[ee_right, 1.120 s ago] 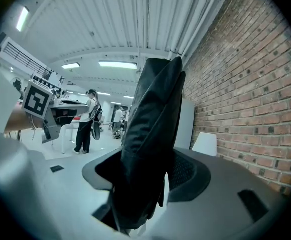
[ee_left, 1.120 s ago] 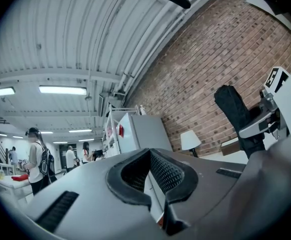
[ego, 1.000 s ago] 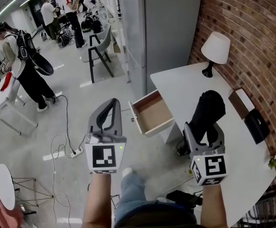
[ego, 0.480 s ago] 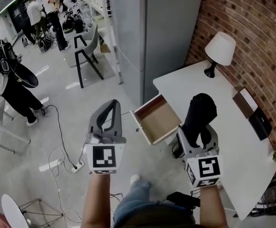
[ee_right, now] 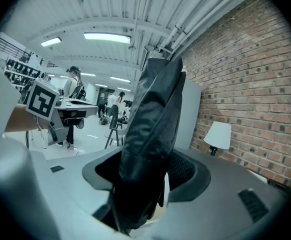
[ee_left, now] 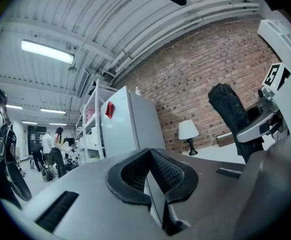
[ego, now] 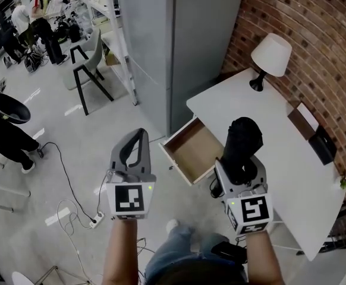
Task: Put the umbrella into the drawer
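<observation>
A black folded umbrella (ego: pixel 242 138) stands upright in my right gripper (ego: pixel 239 166), which is shut on its lower part. It hangs over the front edge of the white table (ego: pixel 268 117), just right of the open wooden drawer (ego: pixel 188 150). The drawer is pulled out and nothing lies inside. The right gripper view has the umbrella (ee_right: pixel 153 129) filling the gap between the jaws. My left gripper (ego: pixel 135 153) floats over the floor left of the drawer, shut with nothing in it. From the left gripper view I see the umbrella (ee_left: pixel 229 111) and the right gripper (ee_left: pixel 263 124) at the right.
A white lamp (ego: pixel 270 55) stands at the table's far corner against the brick wall (ego: pixel 315 34). A black box (ego: pixel 321 145) and a brown box (ego: pixel 302 119) lie by the wall. A grey cabinet (ego: pixel 155 46) rises behind the drawer. A chair (ego: pixel 90 64), floor cables (ego: pixel 72 189) and people are at the left.
Both grippers have moved toward the table and drawer. The umbrella has come along in the right gripper and now sits right beside the open drawer. The jaws of both look unchanged.
</observation>
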Demonstrator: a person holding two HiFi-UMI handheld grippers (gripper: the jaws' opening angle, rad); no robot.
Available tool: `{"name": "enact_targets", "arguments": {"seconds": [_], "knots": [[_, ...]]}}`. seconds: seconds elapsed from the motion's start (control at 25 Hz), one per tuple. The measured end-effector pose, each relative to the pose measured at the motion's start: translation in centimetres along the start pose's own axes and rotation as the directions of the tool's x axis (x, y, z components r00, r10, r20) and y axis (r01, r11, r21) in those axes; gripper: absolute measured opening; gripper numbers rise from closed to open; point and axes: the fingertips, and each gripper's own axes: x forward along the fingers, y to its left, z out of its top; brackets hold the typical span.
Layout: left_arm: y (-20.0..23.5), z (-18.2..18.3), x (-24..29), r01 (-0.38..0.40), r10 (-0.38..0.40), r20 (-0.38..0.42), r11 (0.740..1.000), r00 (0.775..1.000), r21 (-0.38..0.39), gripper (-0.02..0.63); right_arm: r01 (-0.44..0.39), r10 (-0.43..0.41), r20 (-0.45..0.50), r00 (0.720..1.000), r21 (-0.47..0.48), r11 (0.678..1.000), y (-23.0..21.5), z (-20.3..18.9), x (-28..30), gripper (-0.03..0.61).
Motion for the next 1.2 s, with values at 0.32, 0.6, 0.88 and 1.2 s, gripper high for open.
{"name": "enact_targets", "arguments": {"seconds": [0.32,0.6,0.88,1.2], "knots": [[-0.7,-3.3,2.8,0.044,-0.045,-0.046,0.999,0.998,-0.014,0.002,-0.029,0.028,-0.041,0.999,-0.012,1.0,0.8,-1.6,4.4,0.249],[-2.3,-7.2,6.1,0.087,-0.09,-0.14,0.996,0.986,-0.026,0.002,-0.052,0.06,-0.122,0.991,0.065,0.997,0.5,-5.3,9.4,0.249],[-3.1,-10.8,9.7,0.083,-0.096,-0.241,0.995,0.966,-0.061,0.002,-0.059,0.101,-0.243,0.965,0.175,0.983,-0.6,-9.9,14.6,0.249],[-4.3,-14.8,12.9,0.092,-0.112,-0.317,0.993,0.942,-0.078,0.002,-0.096,0.187,-0.364,0.912,0.255,0.962,-0.7,-16.5,20.1,0.249]]}}
